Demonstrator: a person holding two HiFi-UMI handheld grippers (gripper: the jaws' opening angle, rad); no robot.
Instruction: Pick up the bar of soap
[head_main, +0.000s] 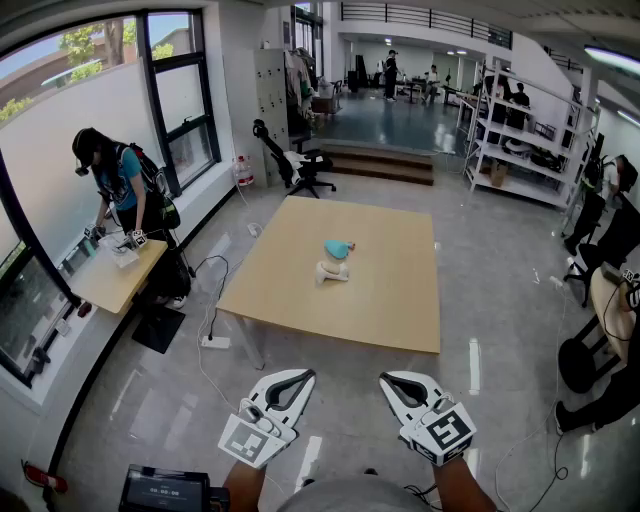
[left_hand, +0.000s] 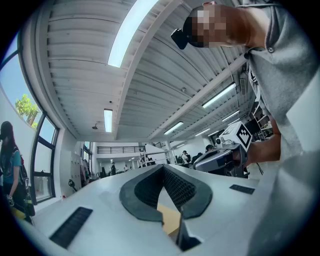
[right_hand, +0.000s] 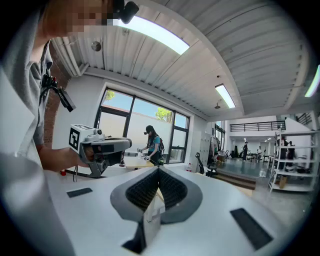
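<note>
Left gripper and right gripper sat clamped shut and empty at the bottom of the frame. The soap lay mid-frame on the wooden table, well apart from them, touching something teal.

The head view looks steeply down from above, with the table well ahead. The left gripper view tilts upward and catches the right gripper. The right gripper view catches the left gripper.

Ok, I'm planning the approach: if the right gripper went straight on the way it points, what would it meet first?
Probably the wooden table: the right gripper, shut and empty, aims towards it over the floor. Depth is unclear, so I cannot tell whether it would hit the near edge or the top.
</note>
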